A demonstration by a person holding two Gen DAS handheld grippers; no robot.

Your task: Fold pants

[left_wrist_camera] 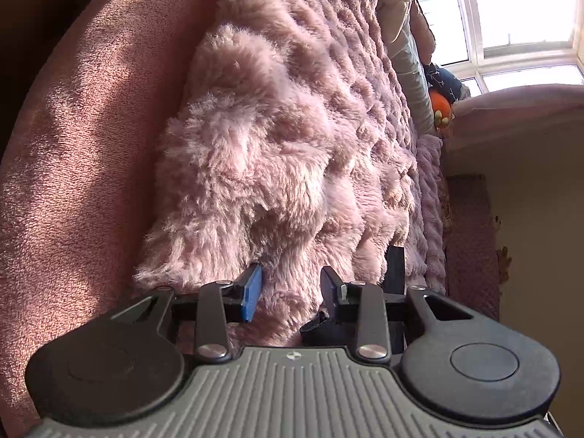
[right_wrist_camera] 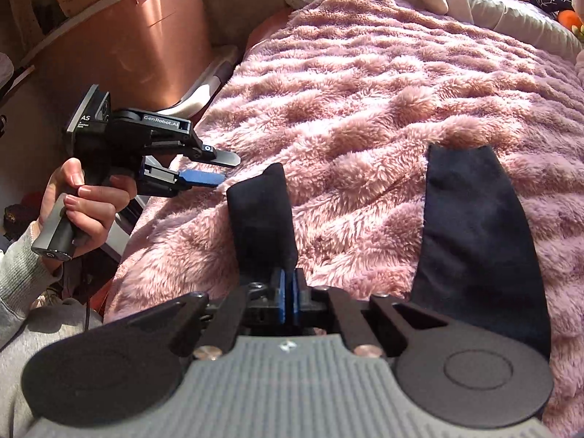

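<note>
The right gripper (right_wrist_camera: 288,292) is pinching a dark pants (right_wrist_camera: 261,219) leg on the pink fleece blanket (right_wrist_camera: 365,91); left gripper (right_wrist_camera: 228,169), jaws spread, should be grabbing the matching edge before lifting evenly.

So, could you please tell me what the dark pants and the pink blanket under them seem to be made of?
The pants look like a soft, matte knit or brushed fabric, dark navy or black: no sheen, limp folds; the exact fibre is unclear. The blanket looks like long-pile plush fleece, probably synthetic: fuzzy tufts in a rippled pattern, with a slight sheen in the sunlight.
</note>
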